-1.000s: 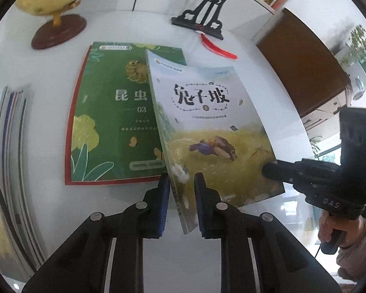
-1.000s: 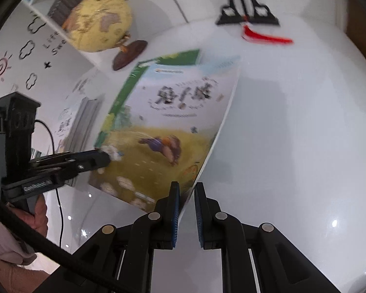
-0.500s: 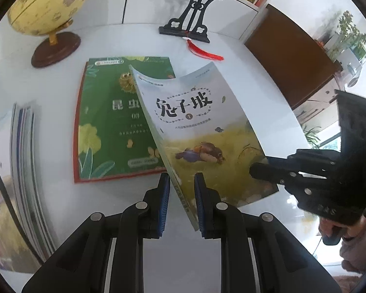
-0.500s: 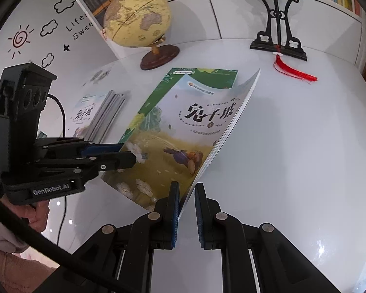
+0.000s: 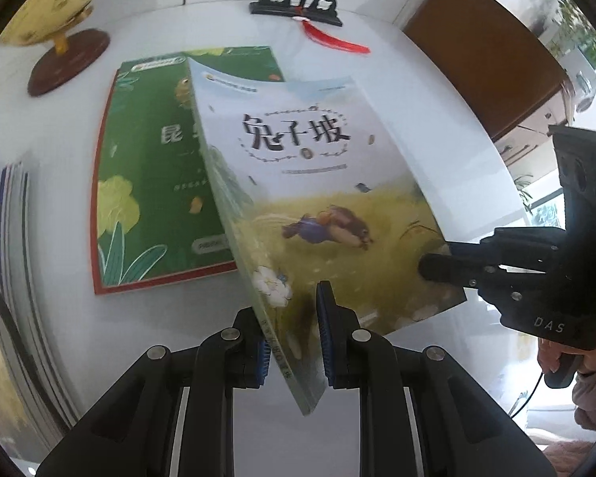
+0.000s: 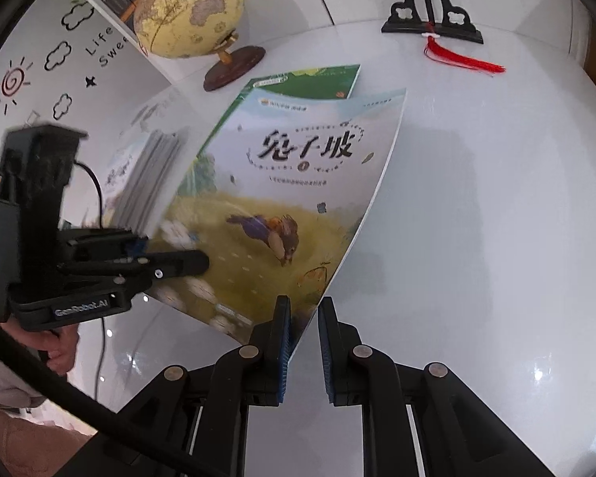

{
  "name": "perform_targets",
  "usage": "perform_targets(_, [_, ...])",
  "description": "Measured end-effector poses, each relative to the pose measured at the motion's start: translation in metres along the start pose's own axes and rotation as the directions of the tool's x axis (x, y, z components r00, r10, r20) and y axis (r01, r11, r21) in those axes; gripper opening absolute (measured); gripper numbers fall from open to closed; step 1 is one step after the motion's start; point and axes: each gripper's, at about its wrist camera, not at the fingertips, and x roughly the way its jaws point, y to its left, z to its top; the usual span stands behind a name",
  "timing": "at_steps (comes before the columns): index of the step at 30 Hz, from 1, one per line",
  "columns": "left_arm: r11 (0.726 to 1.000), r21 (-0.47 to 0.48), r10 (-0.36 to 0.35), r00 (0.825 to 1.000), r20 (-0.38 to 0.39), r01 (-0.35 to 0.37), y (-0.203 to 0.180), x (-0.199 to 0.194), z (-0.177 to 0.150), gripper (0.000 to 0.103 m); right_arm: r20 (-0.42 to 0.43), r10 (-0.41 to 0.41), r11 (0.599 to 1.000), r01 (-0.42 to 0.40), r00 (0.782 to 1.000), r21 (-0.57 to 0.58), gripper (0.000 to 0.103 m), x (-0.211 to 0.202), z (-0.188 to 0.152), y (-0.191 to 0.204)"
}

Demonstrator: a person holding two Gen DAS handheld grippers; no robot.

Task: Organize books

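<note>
- Pale-blue paperback with a yellow meadow cover (image 5: 322,183): you hold it tilted above the white glossy table (image 6: 476,218), overlapping the green red-edged paperback (image 5: 147,183) lying flat.
- Left gripper (image 5: 292,338): jaws nearly closed, clamping the spine-side bottom corner.
- Right gripper (image 6: 302,342): jaws nearly closed on the opposite bottom corner.
- Bare table on the right; stacked books (image 5: 12,278) lie at the left edge.

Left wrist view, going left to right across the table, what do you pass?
Stack of books → green book → rabbit book held above it → right gripper on the rabbit book's right edge.
</note>
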Motion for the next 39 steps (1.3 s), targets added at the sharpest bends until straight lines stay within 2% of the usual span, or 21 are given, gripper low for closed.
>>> perform_targets(3, [0.999,0.017,0.031,0.999,0.036,-0.031,0.000,-0.012,0.000,0.017,0.036,0.012,1.000,-0.013,0.999,0.012,0.014,-0.006,0.001,0.000])
perform_targets(7, [0.999,0.011,0.052,0.995,0.079,-0.053,0.005,-0.033,0.002,0.017,0.069,0.012,1.000,-0.011,0.998,-0.027,0.014,-0.018,0.003,0.013])
perform_targets(21, [0.993,-0.041,0.116,0.970,0.216,-0.109,0.048,-0.104,0.001,0.017,0.172,0.044,0.987,-0.016,0.984,-0.158,0.014,-0.042,0.036,0.088])
perform_targets(28, [0.985,-0.094,0.164,0.951,0.260,-0.144,0.080,-0.138,-0.017,0.017,0.191,0.075,0.976,-0.032,0.979,-0.216,0.014,-0.042,0.048,0.131])
perform_targets(39, [0.960,-0.218,0.232,0.931,0.283,-0.173,0.158,-0.178,-0.061,0.017,0.183,0.145,0.942,-0.079,0.972,-0.327,0.014,-0.006,0.069,0.226])
